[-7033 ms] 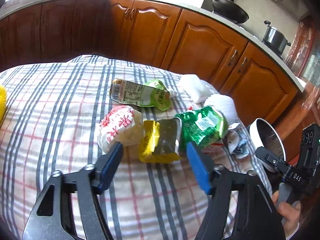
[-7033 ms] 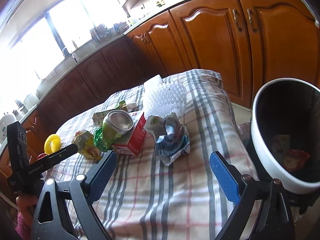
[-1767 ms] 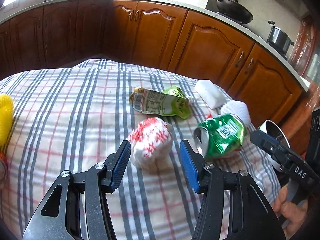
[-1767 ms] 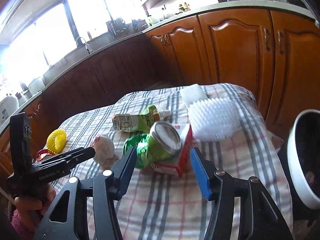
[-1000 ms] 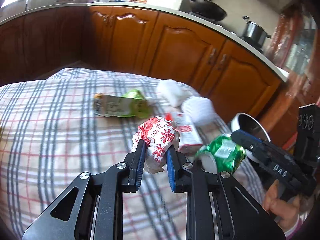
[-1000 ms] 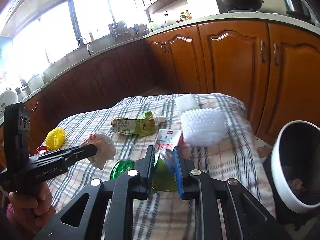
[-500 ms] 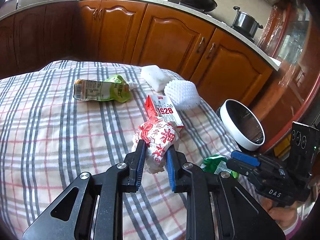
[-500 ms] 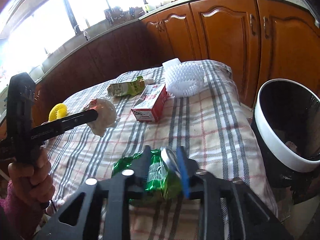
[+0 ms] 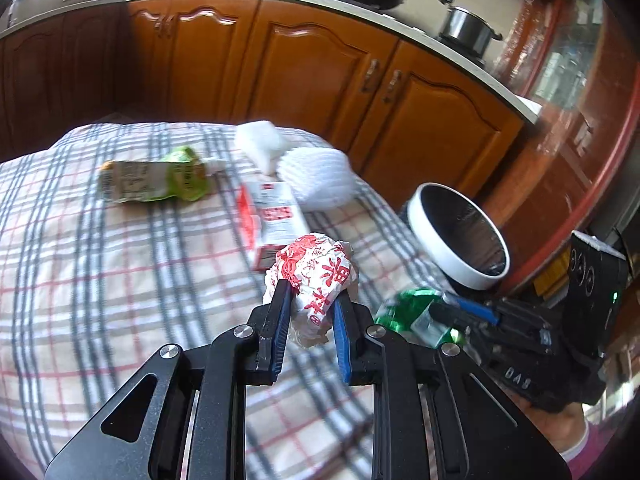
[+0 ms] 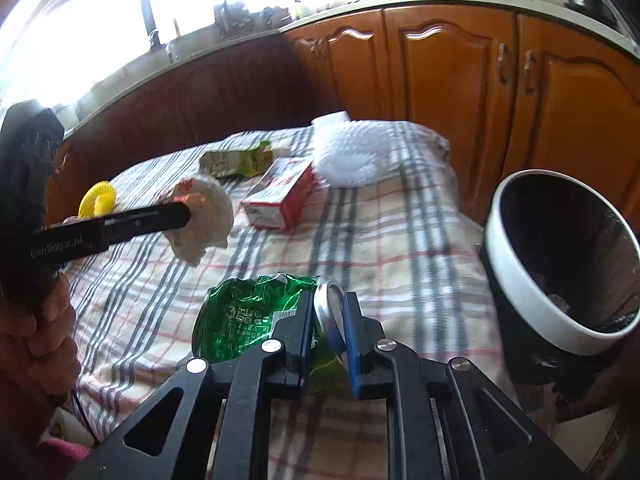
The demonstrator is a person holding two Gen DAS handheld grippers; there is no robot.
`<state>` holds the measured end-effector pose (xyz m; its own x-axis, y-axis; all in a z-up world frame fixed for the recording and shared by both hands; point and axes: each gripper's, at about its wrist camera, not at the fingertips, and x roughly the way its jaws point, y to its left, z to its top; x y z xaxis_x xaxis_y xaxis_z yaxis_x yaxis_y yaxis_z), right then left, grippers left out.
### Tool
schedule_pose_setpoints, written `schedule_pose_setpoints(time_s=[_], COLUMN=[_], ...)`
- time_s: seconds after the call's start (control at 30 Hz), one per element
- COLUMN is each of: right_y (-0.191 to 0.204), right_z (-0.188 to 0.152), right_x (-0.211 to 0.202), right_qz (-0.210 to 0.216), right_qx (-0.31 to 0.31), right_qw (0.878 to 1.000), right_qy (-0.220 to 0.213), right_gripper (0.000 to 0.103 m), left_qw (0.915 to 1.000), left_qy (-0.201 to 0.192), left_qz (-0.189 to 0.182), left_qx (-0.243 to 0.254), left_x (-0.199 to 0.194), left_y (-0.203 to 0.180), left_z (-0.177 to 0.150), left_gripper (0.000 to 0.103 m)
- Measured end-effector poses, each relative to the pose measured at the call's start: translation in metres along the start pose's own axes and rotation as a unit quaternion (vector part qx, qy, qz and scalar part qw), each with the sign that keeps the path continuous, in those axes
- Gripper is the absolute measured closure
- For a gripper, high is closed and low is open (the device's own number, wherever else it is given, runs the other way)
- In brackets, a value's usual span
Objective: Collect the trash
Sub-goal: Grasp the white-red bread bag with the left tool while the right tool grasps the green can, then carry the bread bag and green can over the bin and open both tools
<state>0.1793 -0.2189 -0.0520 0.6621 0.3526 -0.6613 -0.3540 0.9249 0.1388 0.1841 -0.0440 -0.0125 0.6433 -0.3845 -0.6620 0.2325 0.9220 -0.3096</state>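
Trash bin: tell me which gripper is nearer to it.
Right. The right gripper, shut on the green can, is beside the trash bin; the left gripper, holding the crumpled wrapper, is farther back.

Left gripper (image 9: 310,312) clamped on a crumpled white wrapper (image 9: 316,276) with red print, held above a plaid cloth (image 9: 100,280). Behind the wrapper, a red-and-white carton (image 9: 272,216) lying on the cloth; beyond it a green pouch (image 9: 156,176) and white foam netting (image 9: 316,180). At right, the right gripper (image 9: 460,314) closed on a crushed green can (image 9: 416,316). White-rimmed bin (image 9: 460,236) beside the cloth, below wooden cabinets (image 9: 320,72).
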Motion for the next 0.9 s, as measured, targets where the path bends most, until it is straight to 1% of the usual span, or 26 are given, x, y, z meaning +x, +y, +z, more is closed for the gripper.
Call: schedule_pose_setpoints(time_s=[0.1,0.23,0.4,0.63,0.9], right_y=[-0.020,-0.043,-0.075,-0.111,-0.153], right_z=[0.000,0.003,0.005,0.009,0.016], right_x=[-0.015,-0.033,-0.049,-0.059,-0.057], right_qz=[-0.017,-0.038,-0.065,-0.097,-0.128], right_qx=[0.025,0.045,0.065,0.082,0.104], right_qw=[0.999,0.997,0.994,0.990,0.984], right_qy=[-0.020,-0.042,-0.058,-0.066,-0.073], right_gripper=[0.088,0.088,0.088,0.088,0.088], left_qw=[0.9999,0.9993,0.9979,0.9951,0.9910], left_qy=[0.004,0.011,0.016,0.025,0.040], left_qz=[-0.011,-0.028,-0.042,-0.059,-0.076], left_qx=[0.013,0.024,0.047,0.075,0.103], left_x=[0.008,0.019,0.032,0.053,0.080], left_y=[-0.016,-0.036,-0.062,-0.098,-0.132], left_z=[0.003,0.007,0.014,0.023,0.036], left_gripper=[0.085,0.085,0.085,0.085,0.085])
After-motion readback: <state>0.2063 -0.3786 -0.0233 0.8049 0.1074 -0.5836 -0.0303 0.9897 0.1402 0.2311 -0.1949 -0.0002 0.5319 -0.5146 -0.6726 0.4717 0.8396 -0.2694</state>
